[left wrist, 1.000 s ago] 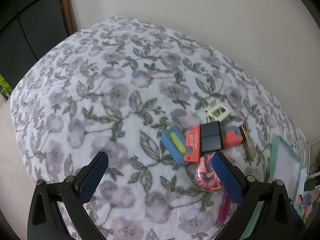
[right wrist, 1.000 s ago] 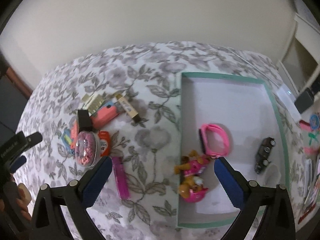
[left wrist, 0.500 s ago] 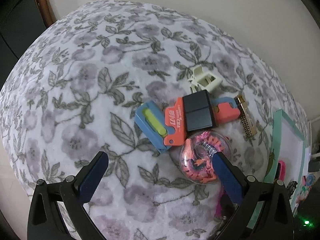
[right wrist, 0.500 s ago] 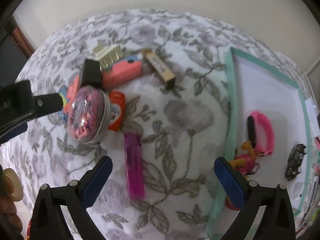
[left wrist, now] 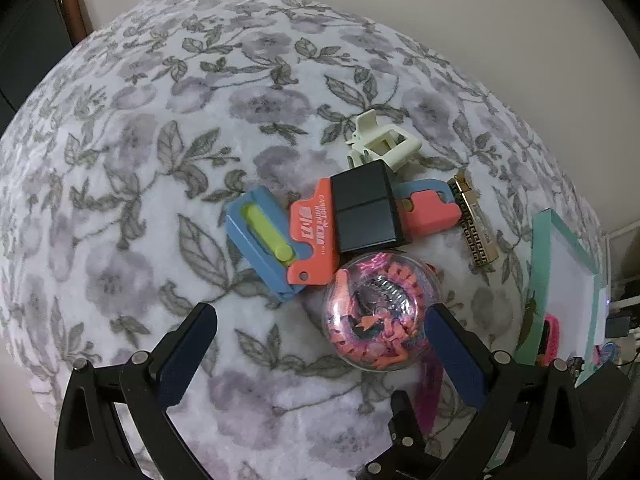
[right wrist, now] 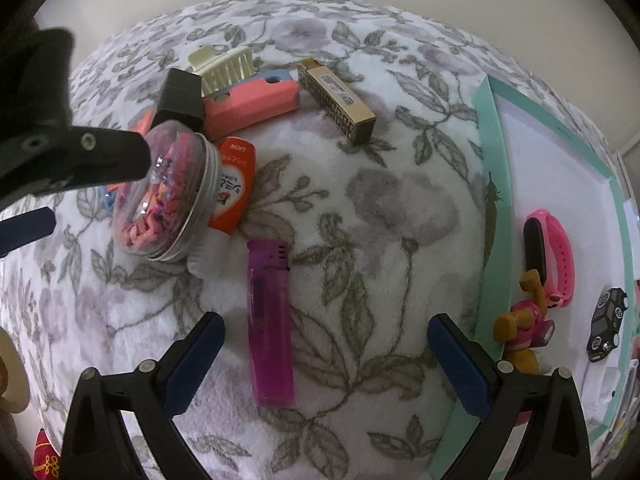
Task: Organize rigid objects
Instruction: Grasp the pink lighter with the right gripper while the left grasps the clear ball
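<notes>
A heap of small items lies on the floral cloth: a clear round container of pink pieces, a blue box, an orange card, a black box, a cream hair claw and a gold bar. My left gripper is open, with the container between its fingers, close to the right one. My right gripper is open over a magenta lighter, which lies between its fingers nearer the left one. The container and the left gripper's finger show in the right wrist view.
A teal-rimmed white tray stands to the right, holding a pink wristband, a toy figure and a black toy car. A salmon case leans in the heap. A pale wall runs behind the cloth.
Both grippers have come down closer to the cloth. The left has closed in on the clear container, the right has swung left from the tray to the lighter. Both stay open.
</notes>
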`<state>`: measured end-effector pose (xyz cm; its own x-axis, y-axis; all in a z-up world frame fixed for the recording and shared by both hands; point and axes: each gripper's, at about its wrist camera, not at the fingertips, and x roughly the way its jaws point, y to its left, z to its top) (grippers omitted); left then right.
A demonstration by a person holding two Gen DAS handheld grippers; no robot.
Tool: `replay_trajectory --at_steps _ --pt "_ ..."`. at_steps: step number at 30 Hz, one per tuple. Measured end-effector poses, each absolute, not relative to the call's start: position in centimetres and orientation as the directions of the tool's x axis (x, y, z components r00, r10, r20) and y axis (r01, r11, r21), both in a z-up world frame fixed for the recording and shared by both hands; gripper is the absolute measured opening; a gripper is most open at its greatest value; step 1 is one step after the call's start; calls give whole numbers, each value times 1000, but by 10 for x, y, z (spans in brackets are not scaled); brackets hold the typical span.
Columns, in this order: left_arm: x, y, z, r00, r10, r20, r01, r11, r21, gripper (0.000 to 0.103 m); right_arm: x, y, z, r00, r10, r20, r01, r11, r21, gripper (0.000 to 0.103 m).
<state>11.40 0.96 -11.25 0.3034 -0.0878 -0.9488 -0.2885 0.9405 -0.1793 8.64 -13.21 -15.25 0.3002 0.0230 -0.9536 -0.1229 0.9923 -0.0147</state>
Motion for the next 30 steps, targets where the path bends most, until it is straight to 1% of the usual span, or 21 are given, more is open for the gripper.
replay_trajectory --at_steps 8,10,14,16,17,19,20,21,22,24,28,30 --pt "119 5 -116 326 -130 -936 -287 930 -229 103 83 -136 -149 298 39 -954 -128 992 1 90" --pt "121 1 -118 326 -139 -935 -277 932 -235 103 82 -140 -147 302 39 -953 -125 992 1 81" --pt "124 -3 -121 322 -147 -935 -262 935 -238 103 80 -148 -141 302 52 -952 -131 991 12 71" --pt "124 -4 -122 320 -152 -935 -259 935 -241 103 79 -149 -137 303 56 -951 -137 990 14 61" --pt "124 -5 -123 322 -153 -934 -258 935 -242 103 78 -150 -135 304 56 -951 -139 990 14 59" --pt "124 -5 -122 326 -150 -933 -255 937 -240 102 77 -151 -133 302 59 -952 -141 990 16 52" --pt "123 -5 -122 329 -149 -933 -253 937 -239 100 77 -151 -132 301 60 -952 -138 990 18 50" --pt "123 -5 -121 332 -146 -932 -252 938 -236 96 77 -153 -132 299 61 -952 -134 991 22 47" --pt "123 -6 -121 334 -142 -932 -249 940 -232 93 77 -154 -131 298 63 -952 -129 991 25 43" --pt "124 -7 -121 336 -145 -931 -243 941 -234 89 78 -157 -129 295 69 -953 -114 993 36 39" --pt "125 -11 -123 340 -130 -931 -231 948 -217 88 83 -166 -129 287 83 -954 -85 994 61 29" --pt "126 -12 -125 337 -123 -933 -228 951 -208 88 83 -170 -129 284 90 -954 -77 995 71 27"
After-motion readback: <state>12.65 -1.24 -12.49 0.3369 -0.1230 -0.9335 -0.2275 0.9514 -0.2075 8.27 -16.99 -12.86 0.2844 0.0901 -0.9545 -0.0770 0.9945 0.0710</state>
